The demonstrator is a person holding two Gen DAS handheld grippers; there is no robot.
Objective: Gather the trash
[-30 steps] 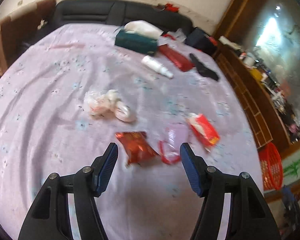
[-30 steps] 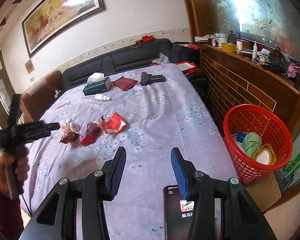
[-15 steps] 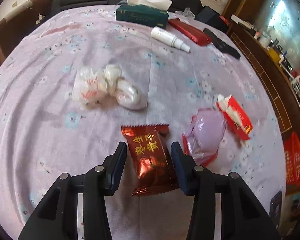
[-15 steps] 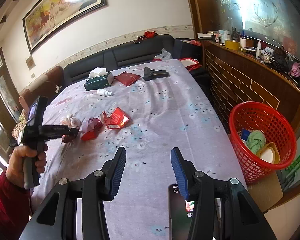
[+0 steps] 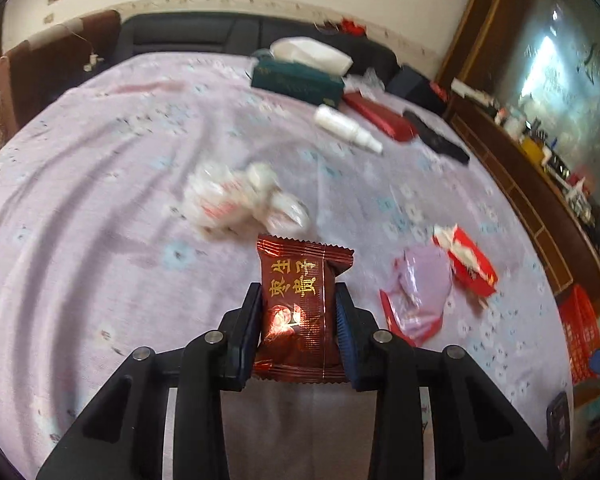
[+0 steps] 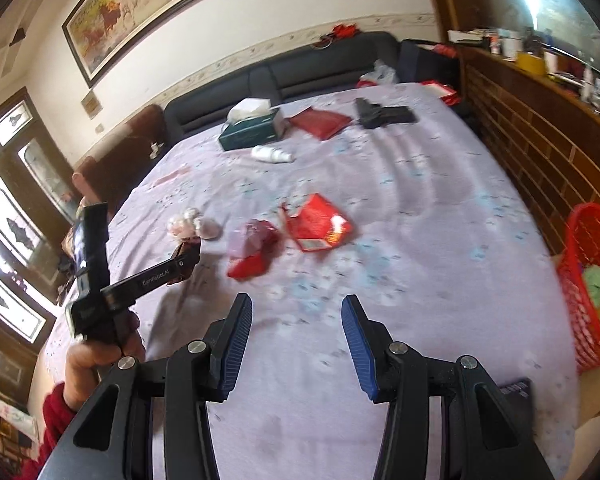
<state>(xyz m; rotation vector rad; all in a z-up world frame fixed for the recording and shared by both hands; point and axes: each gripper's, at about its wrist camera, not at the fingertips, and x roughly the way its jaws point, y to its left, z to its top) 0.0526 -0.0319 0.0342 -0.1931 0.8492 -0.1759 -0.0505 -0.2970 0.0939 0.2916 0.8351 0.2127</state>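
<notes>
Dark red snack wrapper with gold characters, clamped upright between the two fingers of the left tongs, which are drawn narrow against its sides; its serrated top edge stands above the fingertips. In the right wrist view the same tongs appear small and side-on, with only a dark sliver of the wrapper showing at the tip, lifted just above the cloth, though the blur leaves the clearance uncertain. Behind the wrapper lies a crumpled white plastic bundle, motion-blurred. To the right lie a flattened pink-and-red bag and, touching its far edge, a torn red packet with white showing at its open end. All three rest on the table, which is covered by a lilac floral cloth. Farther back on the table: a white bottle on its side, a green tissue box, a flat red pouch and a black object. The right tongs hang over the near part of the table, spread wide with nothing between the blue pads. A red mesh basket stands off the table's right edge, with a green item and pale items inside. The left hand grips the left tool's handle.
</notes>
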